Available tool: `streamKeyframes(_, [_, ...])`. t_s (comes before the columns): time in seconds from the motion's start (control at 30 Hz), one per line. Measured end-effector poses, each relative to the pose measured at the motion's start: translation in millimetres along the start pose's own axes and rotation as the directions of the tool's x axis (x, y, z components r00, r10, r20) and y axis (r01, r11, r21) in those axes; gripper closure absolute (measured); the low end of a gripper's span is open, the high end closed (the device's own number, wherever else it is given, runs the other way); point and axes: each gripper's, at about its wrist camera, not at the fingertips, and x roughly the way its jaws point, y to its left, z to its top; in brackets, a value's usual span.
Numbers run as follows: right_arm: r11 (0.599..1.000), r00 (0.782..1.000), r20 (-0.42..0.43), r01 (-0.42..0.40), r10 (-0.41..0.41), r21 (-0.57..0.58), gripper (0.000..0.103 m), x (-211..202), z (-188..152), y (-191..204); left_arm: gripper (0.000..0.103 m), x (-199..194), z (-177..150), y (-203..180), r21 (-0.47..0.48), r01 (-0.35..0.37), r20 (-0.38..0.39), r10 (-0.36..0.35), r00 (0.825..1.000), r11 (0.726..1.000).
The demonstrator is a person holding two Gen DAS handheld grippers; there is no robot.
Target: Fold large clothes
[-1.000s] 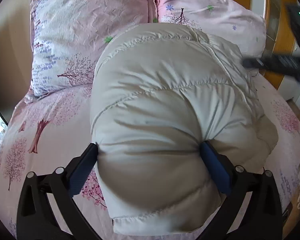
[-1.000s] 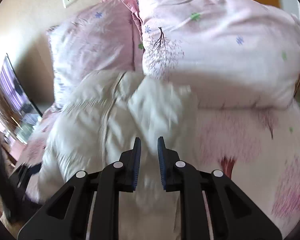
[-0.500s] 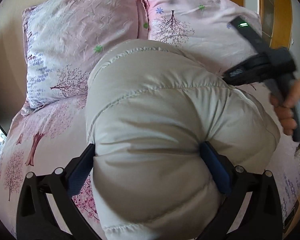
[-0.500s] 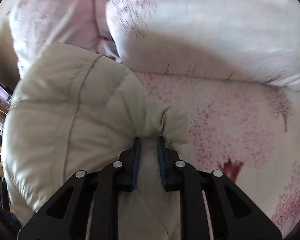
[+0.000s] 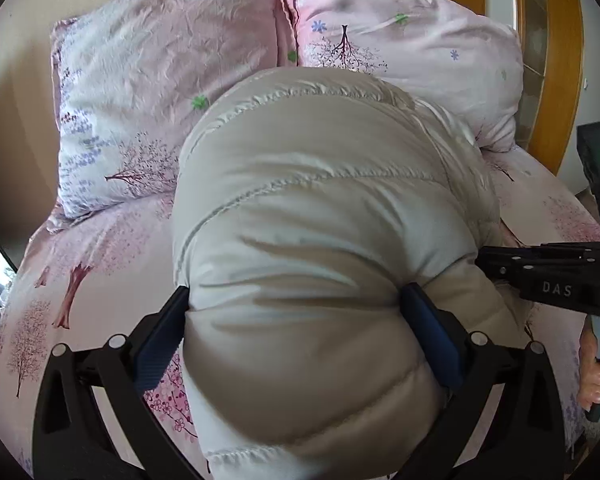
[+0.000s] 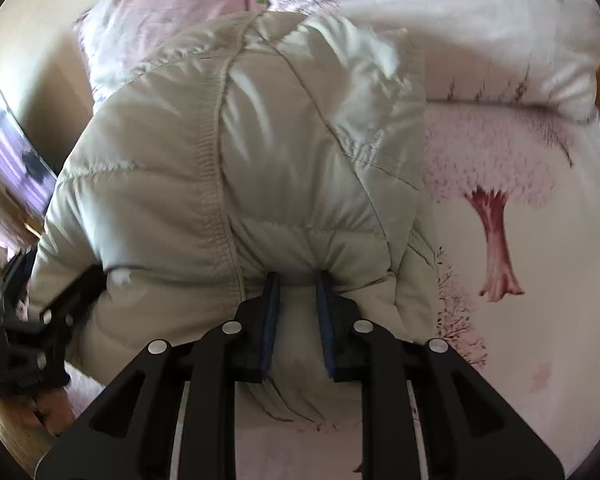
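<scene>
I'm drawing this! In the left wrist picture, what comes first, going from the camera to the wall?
Left tool → puffy jacket → pink pillows → wall.

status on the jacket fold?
Done: the puffer jacket is already bunched into a thick bundle on the pink bedsheet, below the pillows. In hand: the left gripper clamps the bundle's wide end; the right gripper pinches a thin fold at its edge. Left: flatten, square up and release; neither grip is off yet.
</scene>
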Motion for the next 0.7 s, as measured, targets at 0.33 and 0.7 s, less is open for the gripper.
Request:
streamKeyframes(0.33, [0.995, 0.96, 0.263, 0.101, -0.094, -0.012, 0.001, -90, -36, 16, 0.002, -60, -21, 9, -0.045, -0.056, 0.095, 0.06, 0.994, 0.997])
streamKeyframes(0.7, [0.975, 0.937, 0.276, 0.224, -0.216, 0.001, 0.03, -81, -51, 17, 0.002, -72, -37, 9, -0.079, -0.136, 0.052, 0.14, 0.989, 0.988])
